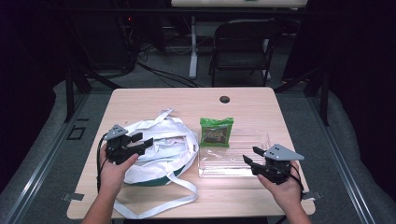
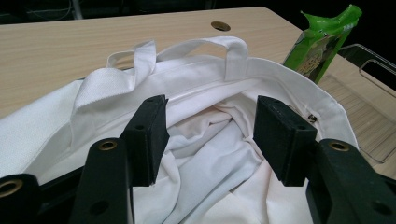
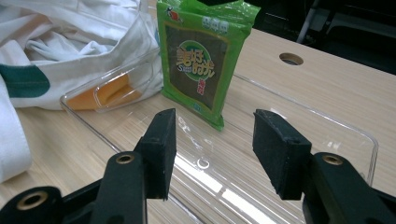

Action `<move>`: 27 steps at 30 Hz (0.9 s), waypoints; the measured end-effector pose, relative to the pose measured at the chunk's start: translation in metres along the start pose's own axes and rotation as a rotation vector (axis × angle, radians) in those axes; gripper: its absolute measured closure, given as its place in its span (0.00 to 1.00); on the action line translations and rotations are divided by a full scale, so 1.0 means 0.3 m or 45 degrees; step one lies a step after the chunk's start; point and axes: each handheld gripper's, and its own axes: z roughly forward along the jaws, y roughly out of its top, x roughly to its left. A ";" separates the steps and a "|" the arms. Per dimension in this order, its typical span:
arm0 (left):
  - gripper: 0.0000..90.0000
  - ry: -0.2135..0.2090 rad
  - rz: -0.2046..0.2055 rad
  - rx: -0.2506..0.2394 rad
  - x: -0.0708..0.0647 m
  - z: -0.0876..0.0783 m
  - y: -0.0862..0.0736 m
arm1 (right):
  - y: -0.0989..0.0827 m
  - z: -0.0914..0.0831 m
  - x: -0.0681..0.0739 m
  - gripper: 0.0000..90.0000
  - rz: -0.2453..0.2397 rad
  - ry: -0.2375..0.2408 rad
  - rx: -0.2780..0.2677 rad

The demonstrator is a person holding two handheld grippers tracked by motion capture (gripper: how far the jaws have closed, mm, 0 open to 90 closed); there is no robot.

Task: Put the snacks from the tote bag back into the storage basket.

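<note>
A white cloth tote bag (image 1: 159, 149) with long straps lies crumpled on the left half of the wooden table (image 1: 243, 100). My left gripper (image 1: 140, 141) hovers over its left edge, jaws open above the bag's mouth (image 2: 210, 140), nothing between them. A green snack packet (image 1: 216, 131) stands at the far left corner of a clear plastic tray (image 1: 254, 140); up close the packet (image 3: 205, 60) stands upright in the tray (image 3: 327, 135). My right gripper (image 1: 252, 156) is held open above the tray's near right part, pointing at the packet, gripping nothing.
The bag's loose strap (image 1: 159, 205) loops toward the table's front edge. A cable hole (image 1: 224, 99) sits near the far edge. A dark folding chair (image 1: 243, 46) stands beyond the table. A green patch on the bag (image 3: 23, 80) lies next to the tray's corner.
</note>
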 end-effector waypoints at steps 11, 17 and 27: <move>0.50 0.005 0.011 0.016 -0.001 0.008 -0.008 | -0.067 0.020 0.002 0.55 0.003 -0.006 0.000; 0.50 0.004 0.019 0.031 -0.004 0.011 -0.011 | -0.095 0.030 0.001 0.55 0.018 -0.018 0.005; 0.50 0.002 0.024 0.042 -0.007 0.019 -0.019 | -0.118 0.029 -0.001 0.55 0.054 -0.037 -0.060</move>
